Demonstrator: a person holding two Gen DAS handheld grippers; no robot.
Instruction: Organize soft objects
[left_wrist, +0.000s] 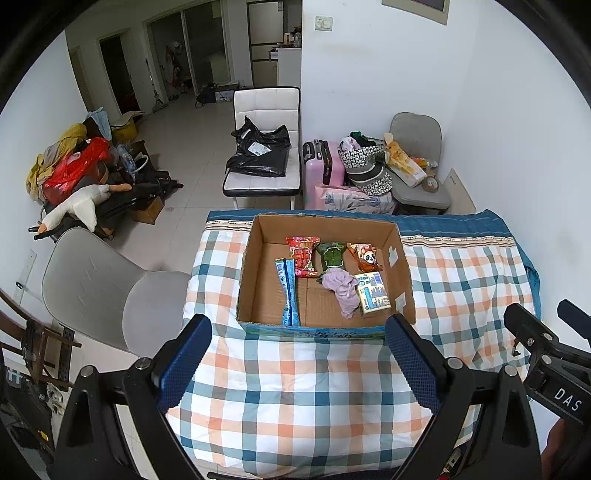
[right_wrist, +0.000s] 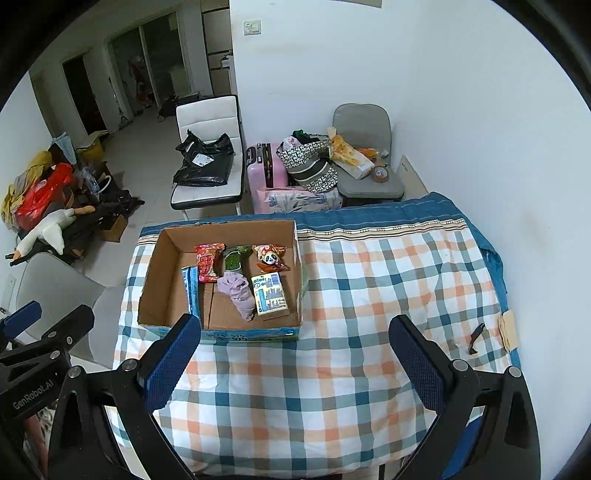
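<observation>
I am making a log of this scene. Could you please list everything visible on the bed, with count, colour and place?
open cardboard box: one, brown, on the checked quilt
red snack packet: one, box's far row
green snack packet: one, far row, middle
orange panda packet: one, far right
blue long packet: one, left of centre
crumpled lilac cloth: one, centre
cream tissue pack: one, blue print, right
checked quilt: one, blue-orange-white
small black clip: one, quilt's right edge
left gripper: open, empty
right gripper: open, empty
</observation>
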